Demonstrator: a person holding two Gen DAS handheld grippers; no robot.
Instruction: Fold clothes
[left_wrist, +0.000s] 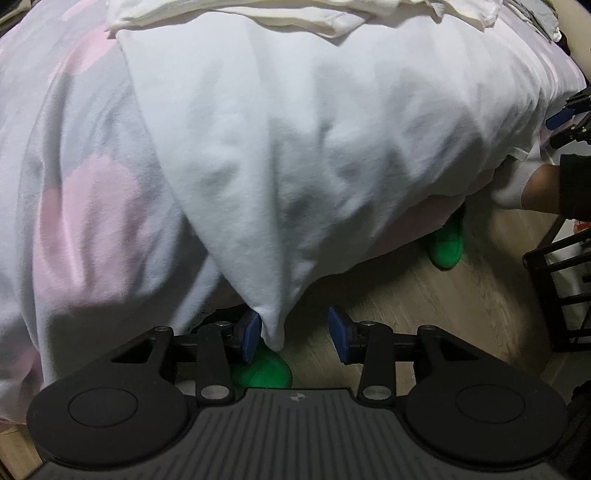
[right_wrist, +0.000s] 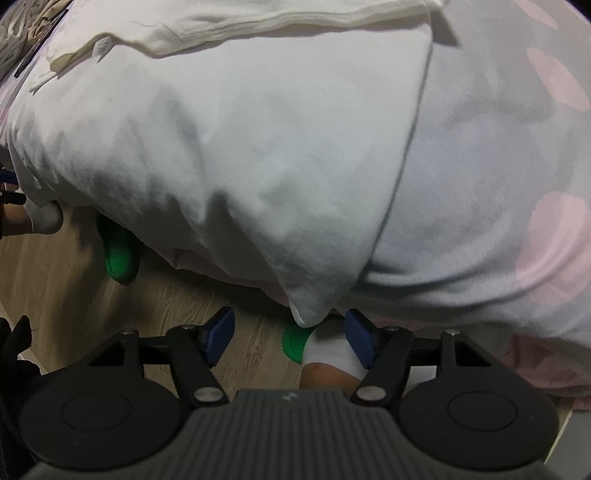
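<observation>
Two corners of the white garment (left_wrist: 295, 155) hang off the bed (left_wrist: 74, 206); we see one between each gripper's parted jaws, left gripper (left_wrist: 297, 338) and right gripper (right_wrist: 290, 338), neither pinching.

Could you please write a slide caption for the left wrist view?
Open left gripper at the hanging corner of a white garment draped over the bed.

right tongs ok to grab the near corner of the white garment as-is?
Probably yes. The white garment's corner hangs off the bed edge between the open right tongs, nearer their right pad; nothing blocks it, only a socked foot below.
</observation>
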